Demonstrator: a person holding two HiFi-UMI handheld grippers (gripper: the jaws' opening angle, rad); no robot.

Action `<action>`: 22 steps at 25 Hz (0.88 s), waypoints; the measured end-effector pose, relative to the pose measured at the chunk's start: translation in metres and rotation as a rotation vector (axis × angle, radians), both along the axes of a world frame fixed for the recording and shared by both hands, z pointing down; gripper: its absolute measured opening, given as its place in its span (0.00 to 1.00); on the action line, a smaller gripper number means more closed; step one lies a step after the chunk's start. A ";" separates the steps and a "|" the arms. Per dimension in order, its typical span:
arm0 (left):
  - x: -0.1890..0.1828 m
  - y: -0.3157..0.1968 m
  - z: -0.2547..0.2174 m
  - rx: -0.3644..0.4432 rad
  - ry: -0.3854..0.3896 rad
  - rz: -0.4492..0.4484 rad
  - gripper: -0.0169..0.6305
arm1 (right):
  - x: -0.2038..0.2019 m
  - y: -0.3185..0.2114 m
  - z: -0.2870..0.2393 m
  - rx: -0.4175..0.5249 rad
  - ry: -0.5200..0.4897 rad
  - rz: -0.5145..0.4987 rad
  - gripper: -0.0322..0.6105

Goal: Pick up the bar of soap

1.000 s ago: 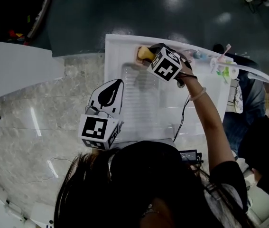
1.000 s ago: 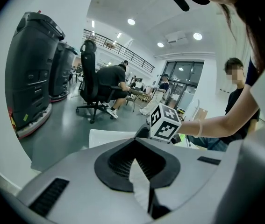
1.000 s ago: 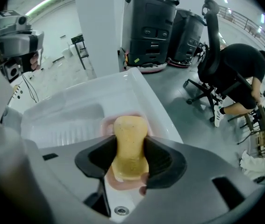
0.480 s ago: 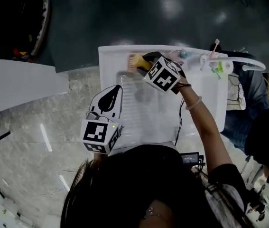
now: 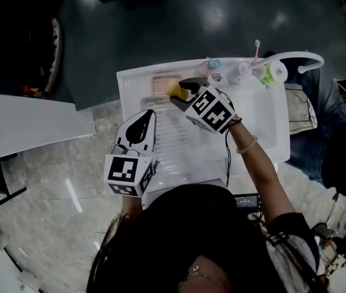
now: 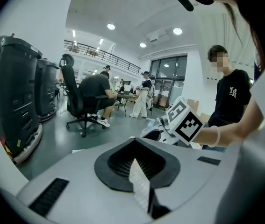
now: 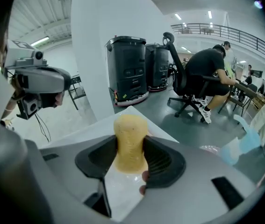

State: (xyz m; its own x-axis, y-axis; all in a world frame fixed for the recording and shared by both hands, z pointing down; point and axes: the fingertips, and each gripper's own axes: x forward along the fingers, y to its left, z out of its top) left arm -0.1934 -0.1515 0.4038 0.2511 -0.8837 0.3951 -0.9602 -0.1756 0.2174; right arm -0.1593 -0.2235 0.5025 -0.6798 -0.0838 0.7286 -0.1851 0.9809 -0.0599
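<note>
Hanging nearest the person's head, the left gripper (image 5: 151,112) sits over the near-left edge of the white basin (image 5: 264,121), marker cube toward the camera. Its fingers are closed together w/ nothing between them.

Further out, the right gripper (image 7: 130,146) is stretched over the basin's ribbed floor, arm extended. Its fingers clamp the bar of soap (image 5: 173,89) from both sides: yellow, rounded top sticking out past the dark pads. Soap is over the basin's far-left part, just beside a pink soap dish (image 5: 159,81); can't tell whether soap and dish touch.

Along the basin's back rim, right of the dish: a few small bottles (image 5: 214,66), a toothbrush (image 5: 257,46) standing up, then a white curved faucet (image 5: 295,58) at the far-right corner.

Beyond, in the left gripper view: dark floor, a seated person (image 6: 92,90) in an office chair, a standing person in a black tee (image 6: 232,97) at right, and tall black machines (image 6: 15,92) at left.
</note>
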 end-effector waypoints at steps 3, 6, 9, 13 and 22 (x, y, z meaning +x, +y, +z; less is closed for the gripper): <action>0.016 0.004 -0.005 0.008 -0.001 0.010 0.04 | 0.014 0.007 -0.011 -0.005 -0.047 0.029 0.34; 0.034 0.010 -0.006 0.008 0.000 0.031 0.04 | 0.031 0.015 -0.019 -0.015 -0.095 0.060 0.34; 0.049 0.015 -0.008 0.008 -0.013 0.050 0.04 | 0.047 0.022 -0.029 -0.031 -0.156 0.098 0.34; 0.067 0.018 -0.018 0.024 -0.023 0.073 0.04 | 0.070 0.029 -0.048 -0.041 -0.238 0.152 0.34; 0.110 0.024 -0.053 0.096 -0.047 0.133 0.04 | 0.125 0.048 -0.120 -0.069 -0.510 0.267 0.34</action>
